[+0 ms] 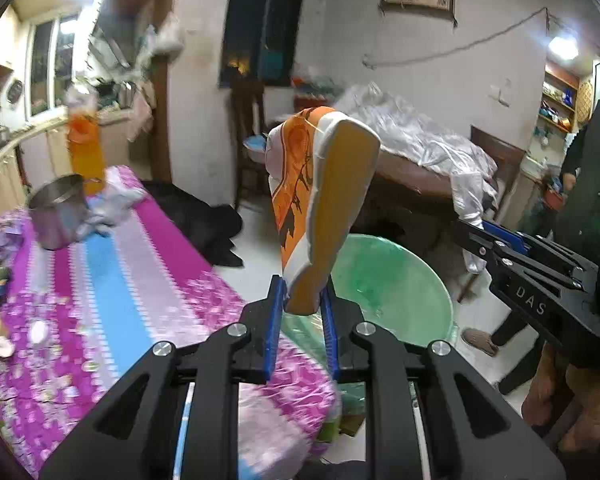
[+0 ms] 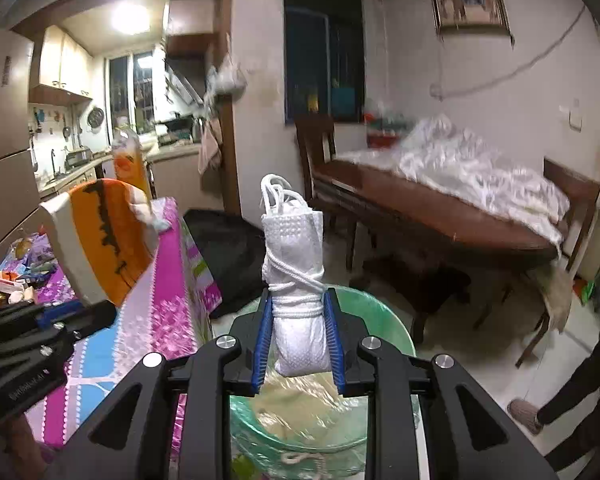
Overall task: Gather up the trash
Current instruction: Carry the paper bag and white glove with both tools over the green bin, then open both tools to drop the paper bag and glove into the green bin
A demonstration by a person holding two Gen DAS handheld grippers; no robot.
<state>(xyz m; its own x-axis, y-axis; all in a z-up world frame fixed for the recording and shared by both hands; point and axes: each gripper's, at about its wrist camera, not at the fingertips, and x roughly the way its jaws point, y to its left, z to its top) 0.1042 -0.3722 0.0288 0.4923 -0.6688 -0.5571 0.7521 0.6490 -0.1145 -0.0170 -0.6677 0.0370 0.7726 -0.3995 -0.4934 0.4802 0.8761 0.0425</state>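
Both hands are loaded and poised over the bin, so the step in hand looks like the carry-and-drop part of collecting trash. The left gripper [image 1: 302, 300] has its jaws pinched on the lower end of an orange and white carton [image 1: 320, 200], which stands tilted up from the blue pads, clear of the tabletop [image 1: 112, 280] with its pink, blue and white striped cover. The right gripper [image 2: 298, 340] has its jaws clamped on a white mesh pouch [image 2: 296, 280] wound round with white cord, standing upright between the pads. Below and just beyond both grippers sits a green plastic basin [image 1: 400, 280], lined with clear film and already holding some pale wrapping, on the floor beside the tabletop's edge. In the right wrist view the pouch hangs above the basin's rim; in the left wrist view the carton is above its near left side. The next move, as I judge it, calls for bringing each item squarely over the basin's mouth and spreading the jaws; the tall carton may tip outward over the rim unless lowered first. More litter lies at the tabletop's far end near a steel pot [image 1: 58, 212].
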